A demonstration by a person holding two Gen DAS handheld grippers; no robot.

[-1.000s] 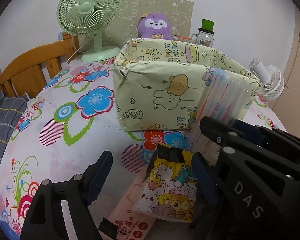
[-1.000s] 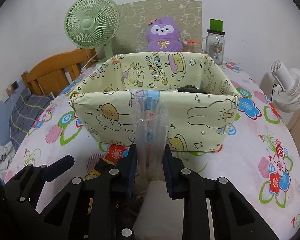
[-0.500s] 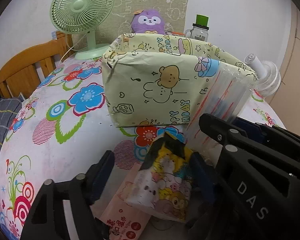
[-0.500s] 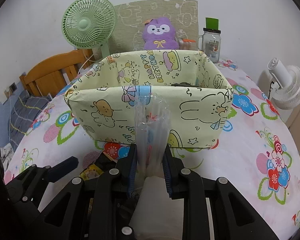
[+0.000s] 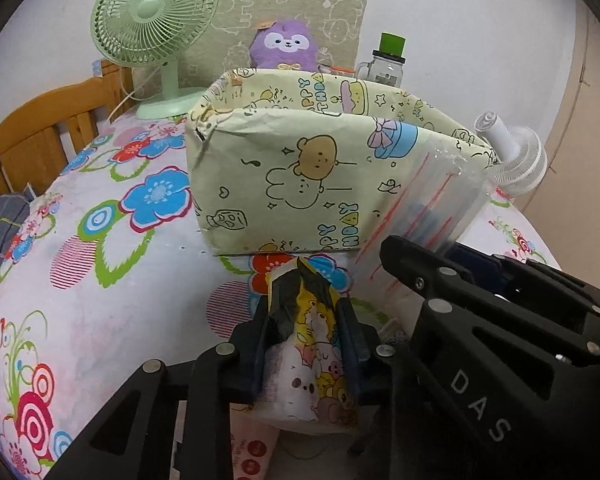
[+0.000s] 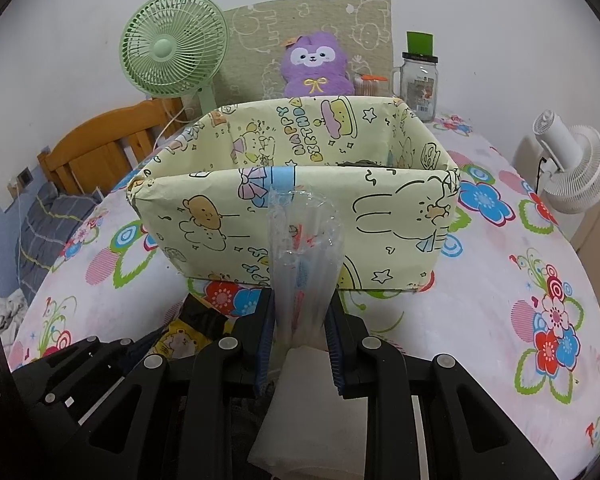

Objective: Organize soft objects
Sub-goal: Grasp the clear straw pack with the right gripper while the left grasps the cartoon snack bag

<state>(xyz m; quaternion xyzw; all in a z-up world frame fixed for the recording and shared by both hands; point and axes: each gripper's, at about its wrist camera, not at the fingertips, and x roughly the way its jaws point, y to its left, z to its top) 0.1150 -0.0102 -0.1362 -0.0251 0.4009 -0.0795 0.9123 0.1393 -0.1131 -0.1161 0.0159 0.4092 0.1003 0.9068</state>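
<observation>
A: Grippers first. What has the left gripper (image 5: 304,336) got?

B: Its jaws have just been closing, and now they squeeze a small cartoon-animal tissue pack (image 5: 320,352) between the blue pads, the pack's dark top sticking out ahead of the fingertips. A pink wet-wipes pack (image 5: 252,452) lies below and just behind it on the table (image 5: 100,300).

A: And the right gripper (image 6: 300,336)?

B: Clamped narrowly on a clear plastic bag (image 6: 304,256), which stands upright between its pads and rises ahead of them. White tissue (image 6: 300,408) shows beneath, back between the gripper's arms.

A: Where is the box?

B: The yellow cartoon-print box (image 6: 380,220) sits on the floral tablecloth directly ahead of both grippers, open at the top. The bag's top overlaps its front wall in the right wrist view; I cannot tell whether they touch.

A: Beyond that?

B: Past the box stand a green desk fan (image 6: 172,52), a purple plush toy (image 6: 316,64) and a glass jar with a green lid (image 6: 418,80). A white fan (image 6: 572,168) sits far right of the right gripper.
</observation>
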